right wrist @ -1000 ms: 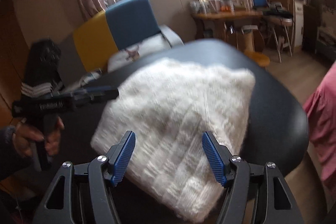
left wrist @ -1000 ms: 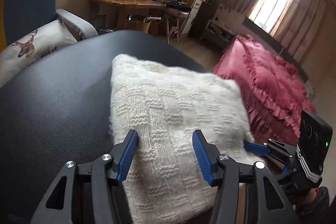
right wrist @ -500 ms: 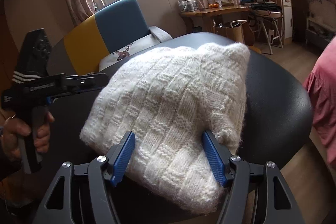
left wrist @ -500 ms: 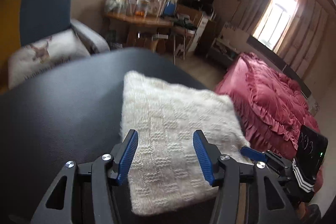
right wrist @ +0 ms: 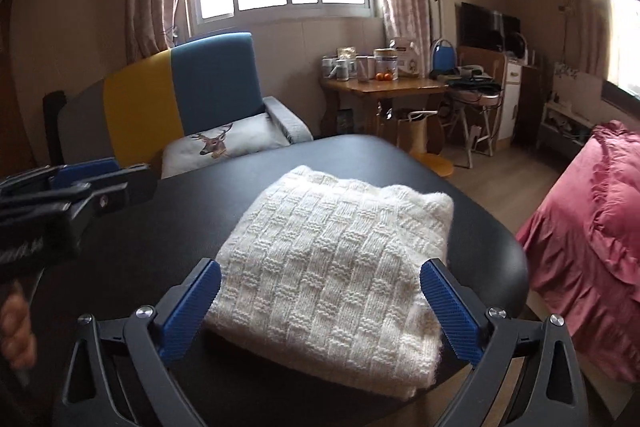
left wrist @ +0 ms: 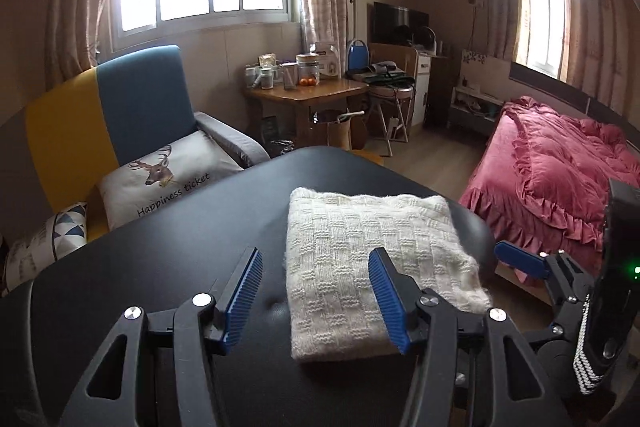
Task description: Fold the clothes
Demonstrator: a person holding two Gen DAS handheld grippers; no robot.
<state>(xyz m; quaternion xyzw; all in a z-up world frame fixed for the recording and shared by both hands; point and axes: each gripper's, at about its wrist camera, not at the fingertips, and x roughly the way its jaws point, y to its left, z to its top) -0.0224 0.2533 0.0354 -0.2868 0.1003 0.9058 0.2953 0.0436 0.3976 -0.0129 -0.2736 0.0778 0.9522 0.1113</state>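
On the black tabletop lies a cream knitted sweater, folded into a thick, roughly square bundle with a basket-weave pattern, set toward the tabletop's right edge. Seen from the right wrist, the right tool hangs over the sweater's near edge with its 2 blue-padded jaws opening wide; the bundle shows between them, but neither pad presses on the knit. From the left wrist view, the left tool hovers above the near left corner of the sweater, its jaws spread and gripping nothing; the left pad sits over bare tabletop, the right pad over the cloth. The right tool also appears at the right margin of that view, just beside the sweater's right edge. At the left margin of the right wrist view, a hand grips the handle of the left tool, blurred. Behind the tabletop stands a blue and yellow armchair with a deer-print cushion, and a bed with a red ruffled cover lies to the right.
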